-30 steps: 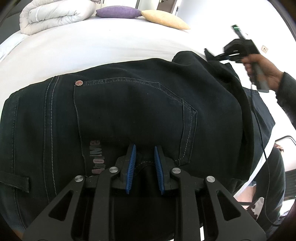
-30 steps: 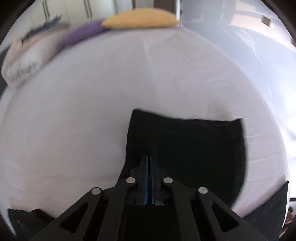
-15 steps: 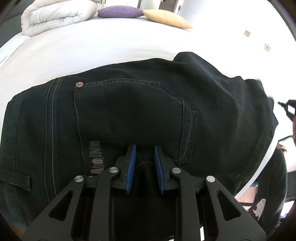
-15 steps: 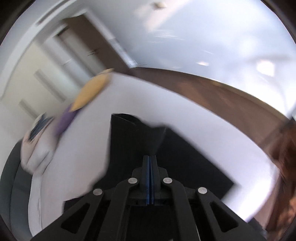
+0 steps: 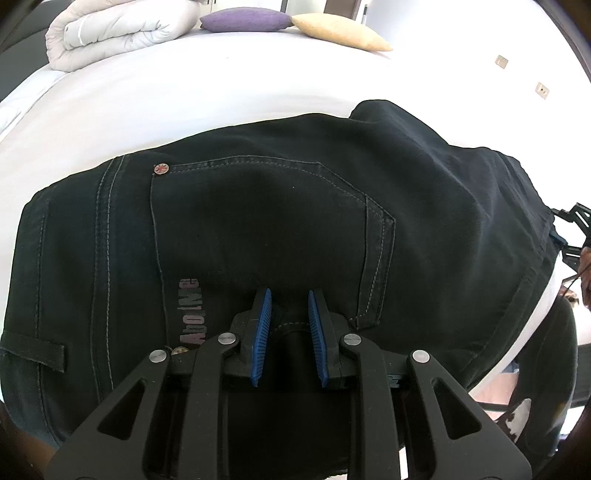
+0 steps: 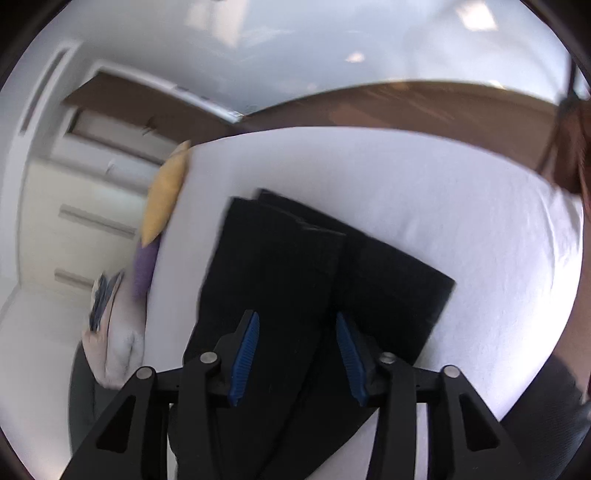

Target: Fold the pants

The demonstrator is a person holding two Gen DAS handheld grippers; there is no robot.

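Observation:
Black pants (image 5: 258,206) lie spread on the white bed (image 5: 184,96), back pocket up. My left gripper (image 5: 289,293) is shut on a raised fold of their cloth just below the pocket. In the right wrist view the pants (image 6: 295,266) lie doubled over in layers, leg ends toward the far side. My right gripper (image 6: 296,314) hovers over them with its jaws opening; the blue pads stand apart and press on nothing. The right gripper (image 5: 570,229) also shows at the right edge of the left wrist view, beside the pants' fold.
A rolled white duvet (image 5: 118,29), a purple cushion (image 5: 247,20) and a yellow cushion (image 5: 340,33) sit at the bed's far end. The bed's edge runs close on the right, where a person's dark trouser leg (image 5: 535,369) stands. White cupboards (image 6: 74,206) are beyond the bed.
The right gripper swung down from the far side to the pants' right edge, rolled over, and parted its jaws, leaving the cloth lying flat. The left gripper kept its hold.

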